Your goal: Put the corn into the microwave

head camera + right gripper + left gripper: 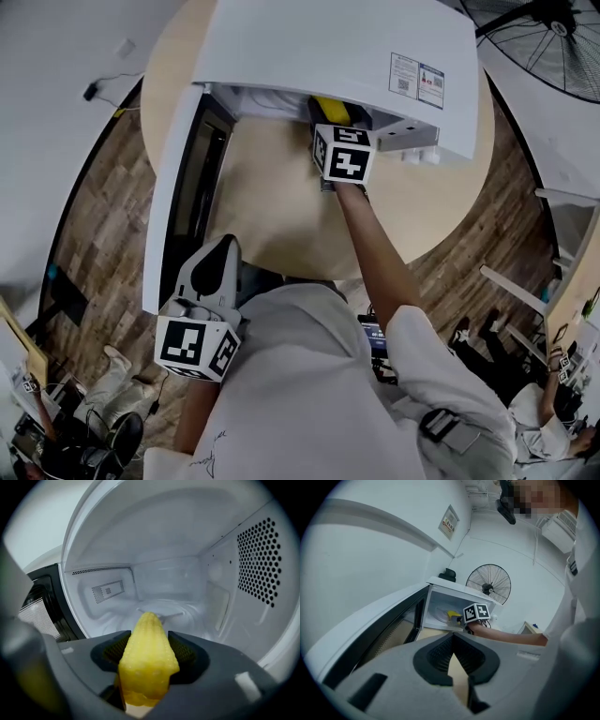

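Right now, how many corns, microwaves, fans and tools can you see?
Corn: 1
Microwave: 1
Fan: 1
Tools: 2, the left tool and the right tool
Total: 5

I'm looking down on a round wooden table [272, 225] that stands on a plank floor [98, 225]. Past the table's far right edge stands a black wire-caged fan [548, 37]. Off its far left, a small black plug [91, 91] lies with a thin cord. Near the table's right side, someone's dark shoes [473, 330] rest on the planks. A notice [449, 523] hangs on the white wall beyond the table.
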The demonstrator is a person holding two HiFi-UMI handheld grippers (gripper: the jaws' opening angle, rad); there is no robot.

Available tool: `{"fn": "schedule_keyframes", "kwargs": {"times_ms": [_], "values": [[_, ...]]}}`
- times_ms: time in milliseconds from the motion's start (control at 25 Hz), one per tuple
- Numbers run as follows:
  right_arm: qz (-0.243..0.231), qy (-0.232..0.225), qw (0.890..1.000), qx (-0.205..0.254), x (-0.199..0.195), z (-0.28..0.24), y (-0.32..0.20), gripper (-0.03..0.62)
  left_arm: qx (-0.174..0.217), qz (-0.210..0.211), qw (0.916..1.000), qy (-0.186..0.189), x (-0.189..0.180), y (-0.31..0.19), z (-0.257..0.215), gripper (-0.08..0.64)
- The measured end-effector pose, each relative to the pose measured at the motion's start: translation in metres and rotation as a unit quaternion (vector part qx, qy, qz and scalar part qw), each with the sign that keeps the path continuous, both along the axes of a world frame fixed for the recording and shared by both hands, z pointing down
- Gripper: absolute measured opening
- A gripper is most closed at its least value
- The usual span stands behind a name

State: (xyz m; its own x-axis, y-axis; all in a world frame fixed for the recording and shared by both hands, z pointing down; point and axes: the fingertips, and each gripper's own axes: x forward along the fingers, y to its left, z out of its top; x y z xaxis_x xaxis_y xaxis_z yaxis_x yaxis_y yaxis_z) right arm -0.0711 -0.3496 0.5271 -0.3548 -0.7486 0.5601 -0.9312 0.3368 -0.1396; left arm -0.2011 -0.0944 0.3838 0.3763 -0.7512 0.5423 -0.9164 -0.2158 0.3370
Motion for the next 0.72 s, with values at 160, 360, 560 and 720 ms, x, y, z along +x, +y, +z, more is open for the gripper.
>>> {"fn": "schedule_keyframes", "kwargs": {"times_ms": [160,360,560,720], "values": [[0.006,0.010,1.000,0.008,0.000,0.002,-0.008,0.261,-0.001,0.002,1.0000,-0.002,0.000,0.001,-0.001,-0.008],[0.010,0.019,1.000,0.020,-0.007,0.001,-0.018,0.261,-0.003,0.005,1.0000,-0.006,-0.002,0.003,0.000,-0.008],[0.010,0.040,0.999,0.033,-0.011,0.001,-0.027,0.261,-0.005,0.013,0.9999,-0.006,-0.001,0.003,0.000,-0.008],[0.012,0.058,0.997,0.046,-0.013,0.002,-0.033,0.261,-0.003,0.016,0.9998,-0.010,-0.001,0.003,-0.002,-0.008]]}}
